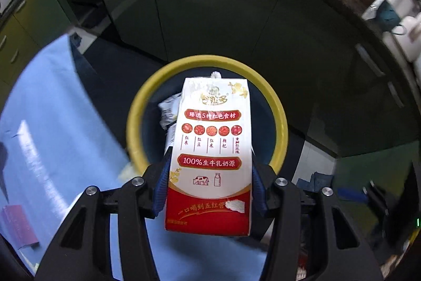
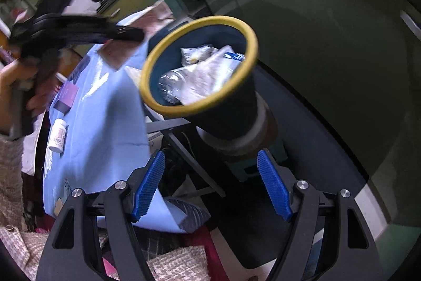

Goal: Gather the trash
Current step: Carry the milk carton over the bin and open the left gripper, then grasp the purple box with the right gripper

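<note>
Two grippers in play. Left gripper [image 1: 210,191] is clamped on a milk carton [image 1: 210,157], blue pads pressing its narrow sides near the red bottom end, carton pointing away from the camera w/ its top end over the bin [image 1: 276,107]. Bin has a yellow rim, dark inside, and sits just off the edge of the blue table [image 1: 65,123]; crumpled wrappers and what looks like a clear bottle lie in it already.

Right gripper [image 2: 213,183] has its jaws apart, nothing between the pads, hovering beside the table edge below the bin. In the right wrist view the left gripper shows only as a dark blur at upper left, carton not readable there.

Handling, my read: carton is prob. empty, so light; cardboard walls are semi-stiff but dent under a hard squeeze, and the coated surface is a bit slick. Grip across the narrow sides near one end seems fine for a short carry. Next it likely just needs letting go over the opening.

A white pill bottle [image 2: 58,136] and purple box [image 2: 67,95] sit on the table.
</note>
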### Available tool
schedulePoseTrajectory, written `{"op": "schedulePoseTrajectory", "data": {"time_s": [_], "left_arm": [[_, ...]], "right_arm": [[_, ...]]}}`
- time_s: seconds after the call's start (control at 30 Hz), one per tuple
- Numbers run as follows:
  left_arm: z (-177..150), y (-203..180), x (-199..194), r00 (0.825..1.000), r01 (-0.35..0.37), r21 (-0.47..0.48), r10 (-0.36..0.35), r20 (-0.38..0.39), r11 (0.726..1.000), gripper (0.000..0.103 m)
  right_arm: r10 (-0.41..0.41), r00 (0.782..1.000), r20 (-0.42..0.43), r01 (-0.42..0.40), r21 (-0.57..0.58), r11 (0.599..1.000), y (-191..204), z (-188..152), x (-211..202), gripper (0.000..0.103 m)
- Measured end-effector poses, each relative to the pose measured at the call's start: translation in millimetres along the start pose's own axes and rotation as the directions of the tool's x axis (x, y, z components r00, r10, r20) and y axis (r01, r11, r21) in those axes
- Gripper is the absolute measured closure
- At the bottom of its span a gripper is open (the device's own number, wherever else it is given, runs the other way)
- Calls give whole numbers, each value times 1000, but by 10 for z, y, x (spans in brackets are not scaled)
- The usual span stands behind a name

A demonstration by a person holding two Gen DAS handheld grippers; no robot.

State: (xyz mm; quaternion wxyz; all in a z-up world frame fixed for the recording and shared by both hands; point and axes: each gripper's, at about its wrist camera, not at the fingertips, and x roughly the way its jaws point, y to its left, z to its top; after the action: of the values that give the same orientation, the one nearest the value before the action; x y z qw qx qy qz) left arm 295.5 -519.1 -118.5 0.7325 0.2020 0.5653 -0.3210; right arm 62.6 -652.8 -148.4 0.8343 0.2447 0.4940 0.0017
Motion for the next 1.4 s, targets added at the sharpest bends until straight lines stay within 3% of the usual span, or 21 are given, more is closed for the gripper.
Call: {"op": "schedulePoseTrajectory", "data": {"time_s": [0.07,0.17,0.4,0.63,0.7,0.77,0.87,0.9,1.0,1.1,1.2,1.4], "left_arm": [[36,-41,74,1000,-21,0,21,-4,1000,45],[-39,14,-114,999,29,-16,-29,29,999,41],[-709,609,-1060,976,111,-75,-94,196,991,31],[-1820,1697,-1693,950,29,-237,47,309,971,28],[-2220,2064,-1804,938,-16,-318,125,324,948,26],[-2583,2492,-1854,923,-39,-422,194,331,906,24],[-3045,3090,-1848,909,-43,-564,266,320,825,24],[-3241,3319,-1824,904,-48,-616,297,309,786,24],[-3586,3669,-1732,897,-69,-679,343,278,731,24],[-3879,3934,-1659,891,-68,-723,368,266,687,24],[-4009,4032,-1564,886,-55,-742,376,273,668,24],[-4038,4063,-1415,874,-30,-735,375,309,677,22]], "right_arm": [[0,1000,2,0,12,1000,-67,-50,-25,29],[7,1000,7,-7,8,1000,-79,-87,-54,27],[51,999,-4,-51,-99,994,361,24,5,27],[75,995,-63,-90,-281,955,1196,251,130,27],[90,992,-86,-114,-346,931,1573,336,181,27],[106,987,-121,-146,-391,909,1930,402,262,27],[104,979,-177,-177,-467,866,2546,498,446,27],[98,976,-194,-184,-500,846,2776,535,516,27],[100,971,-219,-214,-594,775,3366,625,679,27],[117,965,-237,-254,-708,659,3984,797,878,18],[91,961,-261,-274,-852,447,4588,876,1141,7],[-92,958,-272,-256,-954,154,5263,917,1775,5]]}}
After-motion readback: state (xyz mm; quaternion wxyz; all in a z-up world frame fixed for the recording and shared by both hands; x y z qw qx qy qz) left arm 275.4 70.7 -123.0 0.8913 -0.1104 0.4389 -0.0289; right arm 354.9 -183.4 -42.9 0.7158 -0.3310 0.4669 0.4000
